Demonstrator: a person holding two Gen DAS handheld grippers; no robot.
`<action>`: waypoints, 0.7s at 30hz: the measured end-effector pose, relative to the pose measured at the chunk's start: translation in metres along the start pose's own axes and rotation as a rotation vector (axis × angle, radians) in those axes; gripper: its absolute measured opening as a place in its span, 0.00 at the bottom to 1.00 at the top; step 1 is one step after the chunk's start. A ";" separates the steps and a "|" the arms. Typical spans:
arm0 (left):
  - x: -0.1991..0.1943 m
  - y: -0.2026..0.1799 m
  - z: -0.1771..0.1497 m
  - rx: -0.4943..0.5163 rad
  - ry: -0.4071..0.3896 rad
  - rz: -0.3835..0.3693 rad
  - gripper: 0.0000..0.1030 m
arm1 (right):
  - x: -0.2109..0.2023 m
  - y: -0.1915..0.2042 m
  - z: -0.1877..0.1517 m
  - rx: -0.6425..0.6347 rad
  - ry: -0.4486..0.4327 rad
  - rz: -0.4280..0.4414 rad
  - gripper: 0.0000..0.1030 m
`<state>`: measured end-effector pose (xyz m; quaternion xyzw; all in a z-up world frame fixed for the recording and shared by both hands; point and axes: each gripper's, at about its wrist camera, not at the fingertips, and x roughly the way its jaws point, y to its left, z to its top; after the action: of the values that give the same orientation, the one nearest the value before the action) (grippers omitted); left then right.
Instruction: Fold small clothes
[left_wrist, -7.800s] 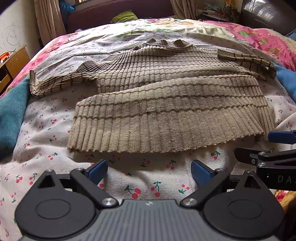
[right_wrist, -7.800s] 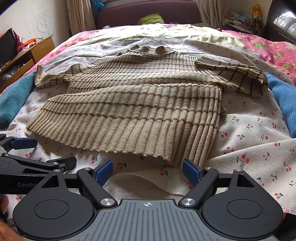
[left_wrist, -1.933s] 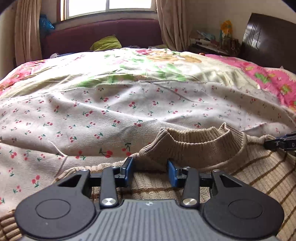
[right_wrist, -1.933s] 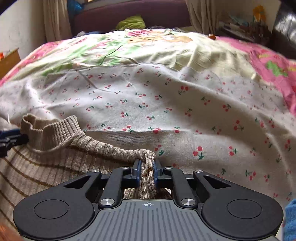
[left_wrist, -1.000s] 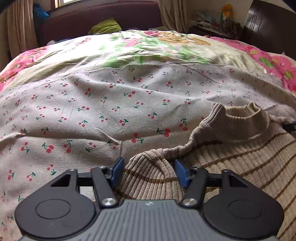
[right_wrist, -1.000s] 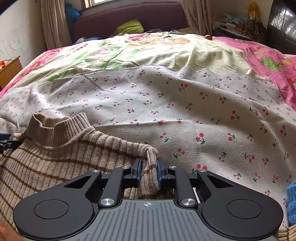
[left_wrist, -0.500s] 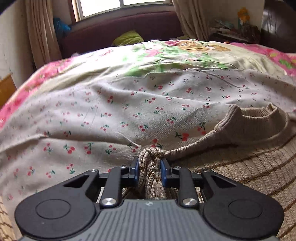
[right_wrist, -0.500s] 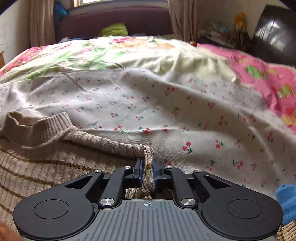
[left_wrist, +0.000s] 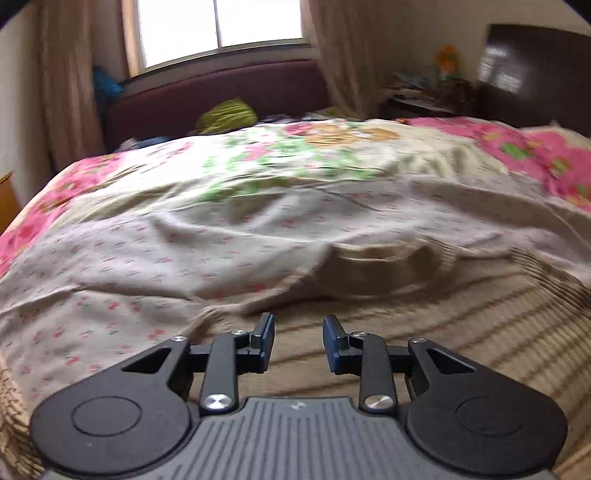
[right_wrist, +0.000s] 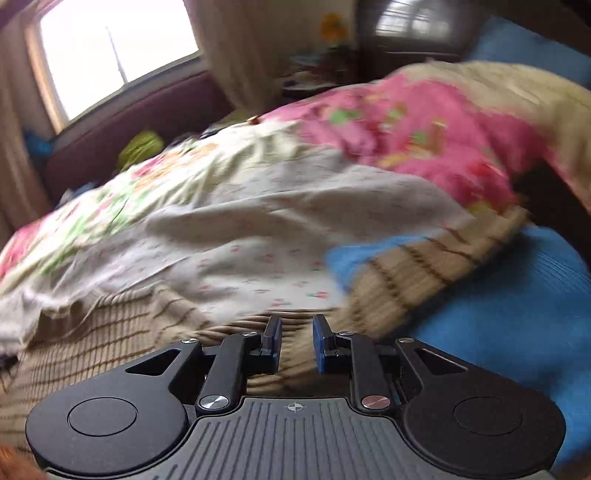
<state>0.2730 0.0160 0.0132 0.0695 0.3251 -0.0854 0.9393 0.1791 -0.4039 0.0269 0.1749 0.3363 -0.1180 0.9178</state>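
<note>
A beige ribbed sweater with thin brown stripes lies on the bed, its collar standing just ahead of my left gripper. That gripper's jaws are opening and hold nothing; the knit lies flat below them. In the right wrist view the sweater spreads to the left, and a striped sleeve runs off to the right over a blue cloth. My right gripper hovers above the sweater near the shoulder, jaws opening, nothing pinched between the blue pads. Both views are blurred by motion.
The bed carries a cherry-print sheet and a pink and green floral quilt. Blue cloth lies at the right. A dark red headboard, a window, curtains and a dark cabinet stand beyond.
Both grippers have let go of the bunched shoulder folds they pinched half a second ago and have pulled away. The right view has rolled and swung right toward the sleeve and blue cloth.
</note>
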 end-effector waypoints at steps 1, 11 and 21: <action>-0.002 -0.017 0.001 0.025 0.001 -0.040 0.40 | -0.006 -0.012 0.001 0.030 -0.010 -0.010 0.19; 0.016 -0.178 0.031 0.199 0.044 -0.375 0.40 | -0.008 -0.102 0.021 0.364 -0.073 -0.067 0.29; 0.046 -0.232 0.013 0.192 0.125 -0.447 0.40 | 0.028 -0.129 0.028 0.556 -0.107 0.016 0.13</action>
<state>0.2681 -0.2182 -0.0227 0.0901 0.3802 -0.3173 0.8641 0.1723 -0.5355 -0.0029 0.4163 0.2406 -0.2077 0.8519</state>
